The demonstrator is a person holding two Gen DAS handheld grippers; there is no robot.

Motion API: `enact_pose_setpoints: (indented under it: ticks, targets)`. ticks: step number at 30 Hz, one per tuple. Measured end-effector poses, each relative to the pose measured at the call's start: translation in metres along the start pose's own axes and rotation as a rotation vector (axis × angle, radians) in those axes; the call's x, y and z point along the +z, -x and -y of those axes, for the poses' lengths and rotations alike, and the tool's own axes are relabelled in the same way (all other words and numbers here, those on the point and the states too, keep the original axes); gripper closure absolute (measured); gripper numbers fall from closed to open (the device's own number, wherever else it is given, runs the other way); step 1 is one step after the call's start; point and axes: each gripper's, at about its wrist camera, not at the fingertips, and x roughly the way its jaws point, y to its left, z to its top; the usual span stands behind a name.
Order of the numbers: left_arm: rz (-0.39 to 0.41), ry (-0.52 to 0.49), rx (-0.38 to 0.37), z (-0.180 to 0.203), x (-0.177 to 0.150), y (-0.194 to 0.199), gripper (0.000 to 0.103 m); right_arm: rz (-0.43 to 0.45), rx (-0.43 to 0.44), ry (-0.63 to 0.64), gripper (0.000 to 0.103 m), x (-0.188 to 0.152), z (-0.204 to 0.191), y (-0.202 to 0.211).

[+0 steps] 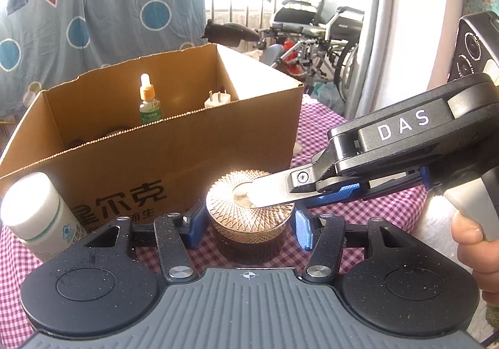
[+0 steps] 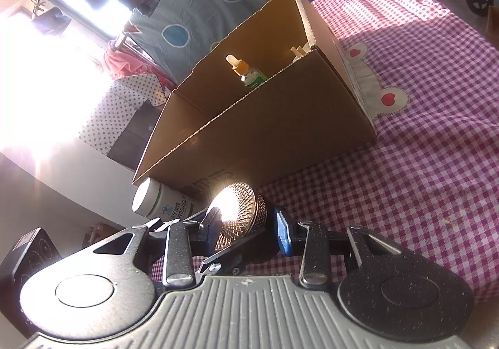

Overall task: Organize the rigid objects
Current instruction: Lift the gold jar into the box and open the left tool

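Observation:
A round brown jar with a gold patterned lid (image 1: 249,212) stands on the checked cloth in front of the cardboard box (image 1: 174,149). My left gripper (image 1: 248,224) is open, its blue pads either side of the jar with gaps. My right gripper (image 1: 280,196) comes in from the right, one finger lying over the lid, the other beside the jar. In the right wrist view the jar (image 2: 240,215) sits between my open right gripper's (image 2: 246,230) fingers. The box (image 2: 265,118) holds a dropper bottle (image 1: 149,99) and a white plug (image 1: 218,98).
A white bottle (image 1: 37,215) stands left of the jar against the box; it also shows in the right wrist view (image 2: 159,199). The pink checked cloth (image 2: 421,146) spreads to the right. A wheelchair (image 1: 315,34) and a hanging quilt (image 1: 93,12) are behind.

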Motion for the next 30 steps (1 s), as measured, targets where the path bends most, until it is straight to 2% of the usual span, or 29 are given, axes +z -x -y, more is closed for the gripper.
enact_pose_setpoints:
  ticks: [7, 15, 20, 30]
  targets:
    - [0.112, 0.0, 0.05, -0.006, 0.034, 0.028, 0.048, 0.077, 0.044, 0.106, 0.063, 0.024, -0.042, 0.023]
    - [0.198, 0.027, 0.112, -0.031, 0.089, 0.029, 0.048, 0.123, 0.077, 0.263, 0.062, 0.087, -0.091, 0.021]
    - [0.129, 0.11, 0.111, -0.058, 0.111, 0.0, 0.048, 0.056, 0.067, 0.288, 0.061, 0.129, -0.094, -0.015]
    - [-0.123, 0.3, 0.072, -0.105, 0.103, -0.072, 0.048, -0.168, -0.027, 0.248, 0.059, 0.16, -0.056, -0.101]
